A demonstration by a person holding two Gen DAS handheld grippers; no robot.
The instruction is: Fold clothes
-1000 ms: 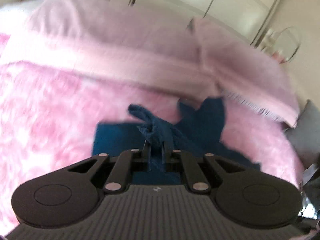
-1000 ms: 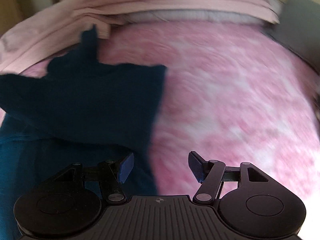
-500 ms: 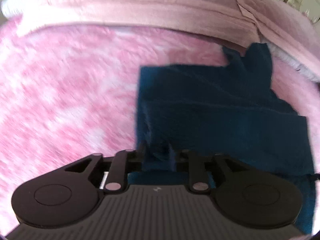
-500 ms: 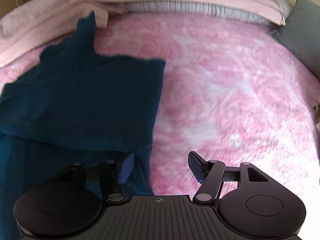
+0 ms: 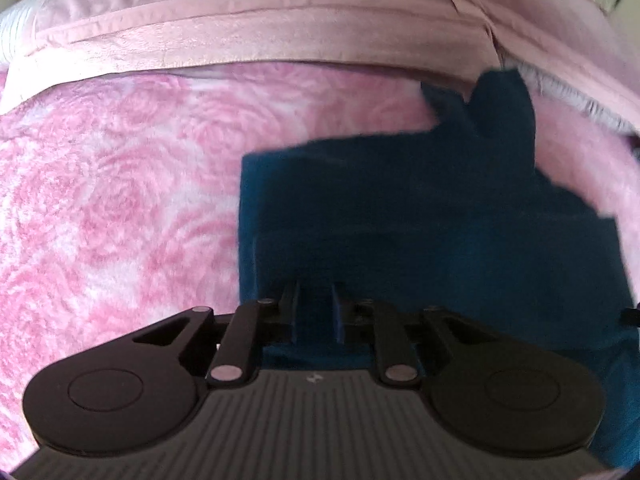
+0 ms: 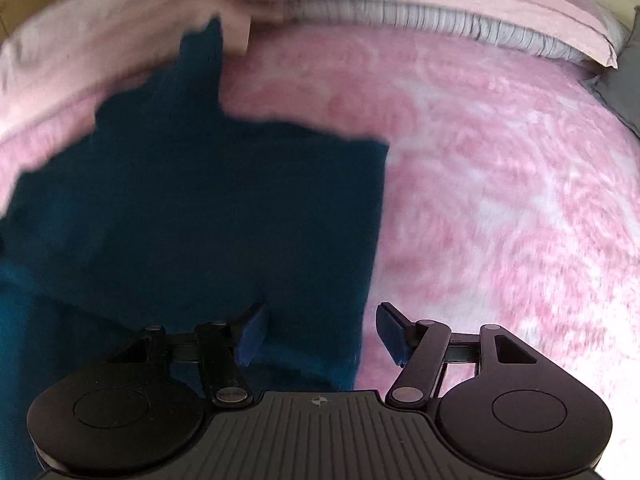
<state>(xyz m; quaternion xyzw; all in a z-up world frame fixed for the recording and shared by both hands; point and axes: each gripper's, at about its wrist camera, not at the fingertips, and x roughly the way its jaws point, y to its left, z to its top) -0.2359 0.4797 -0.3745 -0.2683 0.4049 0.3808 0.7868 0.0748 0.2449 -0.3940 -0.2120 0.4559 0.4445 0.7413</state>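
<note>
My dark teal garment [image 5: 420, 216] lies spread on the bed's pink rose-patterned blanket [image 5: 120, 200], 1 narrow flap reaching up toward the folded pale pink duvet [image 5: 260, 32] at the far edge; my left claw [image 5: 316, 308] sits over its near left corner, fingers only a narrow gap apart with teal cloth showing between them, though I cannot tell if it grips; my right claw [image 6: 320, 332] hangs wide apart, empty, straddling the garment's [image 6: 200, 208] right edge; a grey pillow [image 6: 624, 80] lies far right.
</note>
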